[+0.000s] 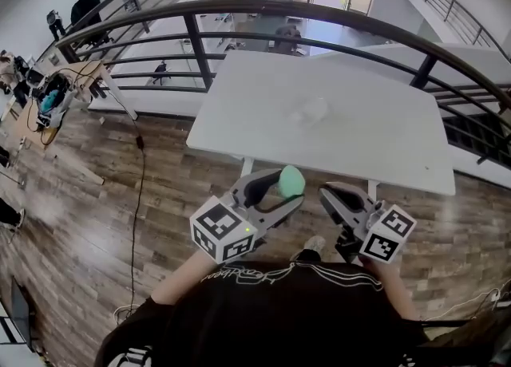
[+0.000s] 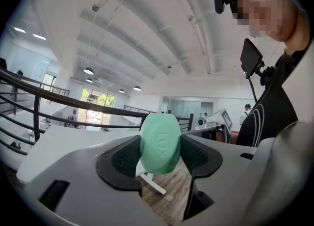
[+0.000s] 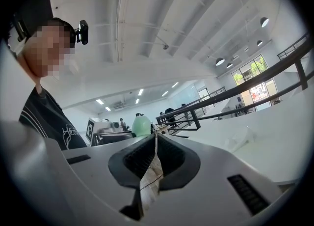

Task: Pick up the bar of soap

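A mint-green oval bar of soap is held in the air, pinched between the two jaws of my left gripper, in front of the near edge of the white table. In the left gripper view the soap stands on end between the black pads, with the left gripper shut on it. My right gripper hangs just to the right at about the same height, its jaws together with nothing between them. In the right gripper view the right gripper is shut, and the soap shows beyond it.
A crumpled clear wrapper lies on the table top. A dark curved railing runs behind and around the table. Wood-plank floor lies below, with a black cable running across it at left.
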The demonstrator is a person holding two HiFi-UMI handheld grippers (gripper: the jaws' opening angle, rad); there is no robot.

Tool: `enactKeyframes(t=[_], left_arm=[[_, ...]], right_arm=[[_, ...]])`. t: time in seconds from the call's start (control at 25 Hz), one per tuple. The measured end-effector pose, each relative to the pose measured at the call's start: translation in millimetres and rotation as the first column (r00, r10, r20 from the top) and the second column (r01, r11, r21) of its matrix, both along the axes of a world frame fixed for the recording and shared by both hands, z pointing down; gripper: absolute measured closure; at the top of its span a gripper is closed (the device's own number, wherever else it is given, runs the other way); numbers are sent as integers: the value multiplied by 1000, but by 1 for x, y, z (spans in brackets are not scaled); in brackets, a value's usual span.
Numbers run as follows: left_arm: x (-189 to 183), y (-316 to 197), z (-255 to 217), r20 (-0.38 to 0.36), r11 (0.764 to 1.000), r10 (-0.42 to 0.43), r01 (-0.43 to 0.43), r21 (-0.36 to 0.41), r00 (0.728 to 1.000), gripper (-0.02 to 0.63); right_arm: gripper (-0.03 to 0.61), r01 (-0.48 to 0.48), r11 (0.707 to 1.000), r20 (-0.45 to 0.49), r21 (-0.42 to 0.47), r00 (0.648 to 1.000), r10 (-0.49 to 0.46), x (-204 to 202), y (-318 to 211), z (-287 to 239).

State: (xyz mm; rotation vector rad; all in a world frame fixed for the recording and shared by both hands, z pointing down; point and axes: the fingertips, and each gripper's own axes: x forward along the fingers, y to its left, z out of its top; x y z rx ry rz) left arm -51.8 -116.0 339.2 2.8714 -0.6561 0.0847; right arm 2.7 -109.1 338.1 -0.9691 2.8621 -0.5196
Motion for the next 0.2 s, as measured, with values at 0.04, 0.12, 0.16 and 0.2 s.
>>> enactKeyframes(t=[0.04,0.12,0.16,0.2], left_arm=[[0,1,0,-2,1000,3,-3,1,1000,354],[1,3,-1,-2,1000,10,-10,5,1000,353],[2,4,-1,-2,1000,14,-14,7,1000,354],[3,6,-1,-1,1000,18,-18,9,1000,354]], right_arm=[[558,-4,1000,-1,0,1000,4,0,0,0],[558,-13,1000,-1,4,1000,13,1,0,0],[558,-17,1000,-2,5,1000,17,2,0,-1],[558,-22,1000,-2,7,1000,22,2,0,-1]])
